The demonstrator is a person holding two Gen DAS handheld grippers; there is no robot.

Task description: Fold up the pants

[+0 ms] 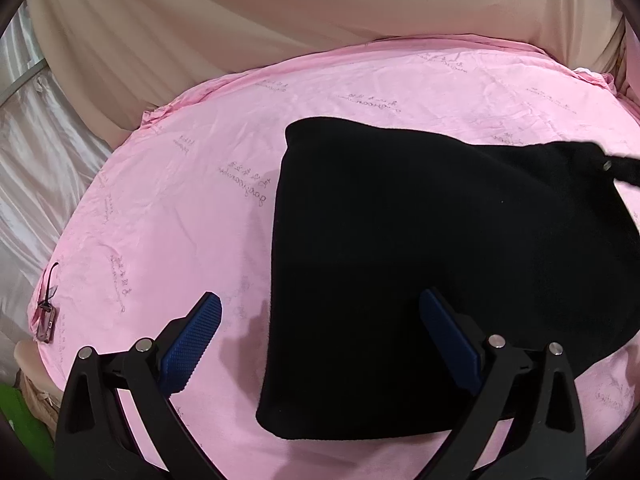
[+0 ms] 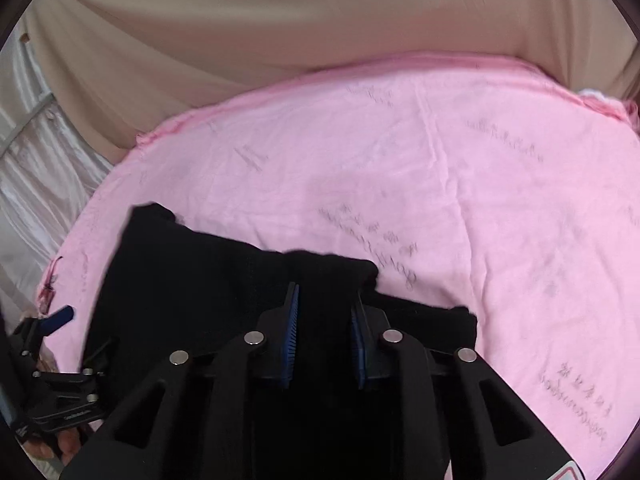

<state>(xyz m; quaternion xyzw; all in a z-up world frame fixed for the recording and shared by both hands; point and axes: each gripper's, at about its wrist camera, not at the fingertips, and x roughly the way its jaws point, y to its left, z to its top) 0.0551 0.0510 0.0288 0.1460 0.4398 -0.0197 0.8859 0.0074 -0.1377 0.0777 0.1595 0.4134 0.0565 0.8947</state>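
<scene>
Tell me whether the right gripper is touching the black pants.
Touching. In the right wrist view the right gripper has a bunched fold of the black pants pinched between its blue pads.

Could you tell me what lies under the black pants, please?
The pants lie on a pink printed sheet, which shows all around them. Whatever is directly beneath the fabric is covered.

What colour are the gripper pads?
Blue, with a fine ribbed texture. The left gripper's pads show it best, in the left wrist view.
</scene>
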